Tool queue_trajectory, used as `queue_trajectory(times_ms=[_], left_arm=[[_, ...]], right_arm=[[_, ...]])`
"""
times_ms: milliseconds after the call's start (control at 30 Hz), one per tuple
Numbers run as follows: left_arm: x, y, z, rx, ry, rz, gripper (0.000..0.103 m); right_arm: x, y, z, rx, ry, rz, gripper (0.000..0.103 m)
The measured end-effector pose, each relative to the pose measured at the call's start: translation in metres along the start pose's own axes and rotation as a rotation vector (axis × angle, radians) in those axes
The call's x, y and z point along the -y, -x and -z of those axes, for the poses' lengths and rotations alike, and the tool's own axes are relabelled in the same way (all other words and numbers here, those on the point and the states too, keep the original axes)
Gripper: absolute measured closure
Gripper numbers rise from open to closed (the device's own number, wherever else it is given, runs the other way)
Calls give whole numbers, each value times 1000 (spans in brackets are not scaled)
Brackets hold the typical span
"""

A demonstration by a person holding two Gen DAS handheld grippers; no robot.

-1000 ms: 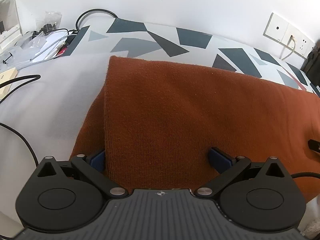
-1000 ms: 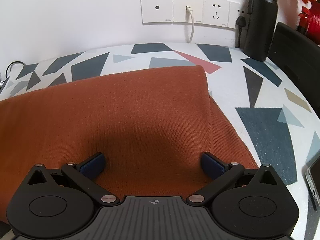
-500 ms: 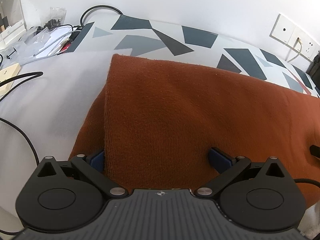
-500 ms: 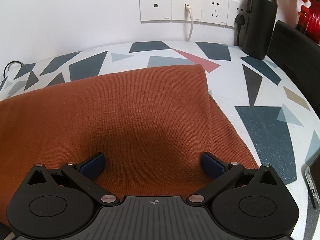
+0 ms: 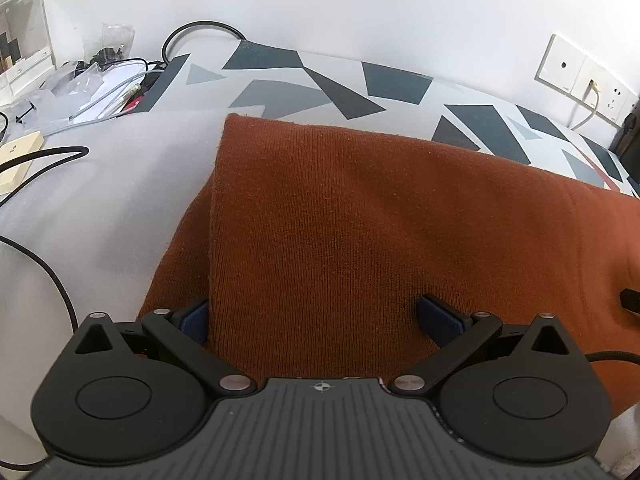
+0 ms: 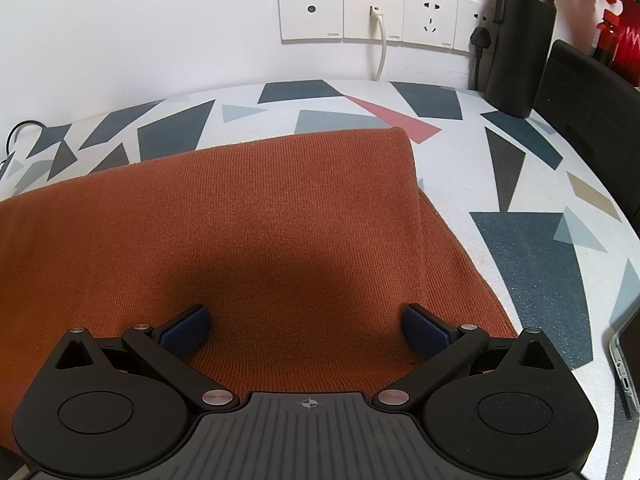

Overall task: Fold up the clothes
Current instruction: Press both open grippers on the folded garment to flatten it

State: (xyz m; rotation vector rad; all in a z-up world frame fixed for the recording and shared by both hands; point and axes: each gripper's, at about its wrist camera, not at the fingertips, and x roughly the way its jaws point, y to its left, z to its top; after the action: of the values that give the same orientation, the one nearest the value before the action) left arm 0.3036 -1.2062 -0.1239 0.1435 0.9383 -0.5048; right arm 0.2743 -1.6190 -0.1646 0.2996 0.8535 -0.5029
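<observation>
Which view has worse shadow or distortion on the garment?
Right wrist view: a dark shadow covers the rust-orange knit garment just ahead of the open right tongs. Left wrist view: evenly lit, no strong shadow. Both show fisheye bending at the edges, and both are sharp.

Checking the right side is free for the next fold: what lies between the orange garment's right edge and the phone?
Only bare patterned tabletop separates the orange garment from the phone, seen in the right wrist view.

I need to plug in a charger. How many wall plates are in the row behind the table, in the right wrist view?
4. From left: a round-port plate, a plate with a white cable, a free socket, and a plate with a black plug, partly hidden by the black bottle; more may be behind it.
</observation>
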Motion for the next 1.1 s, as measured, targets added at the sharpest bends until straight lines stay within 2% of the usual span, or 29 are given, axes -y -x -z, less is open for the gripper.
queue_trajectory(times_ms=[767, 1100], left_arm=[[0, 0, 1, 7, 0, 6, 0], [0, -1, -2, -17, -29, 15, 0]], right_arm=[[1, -1, -2, -18, 5, -1, 1], [-1, -2, -3, -25, 7, 11, 1]])
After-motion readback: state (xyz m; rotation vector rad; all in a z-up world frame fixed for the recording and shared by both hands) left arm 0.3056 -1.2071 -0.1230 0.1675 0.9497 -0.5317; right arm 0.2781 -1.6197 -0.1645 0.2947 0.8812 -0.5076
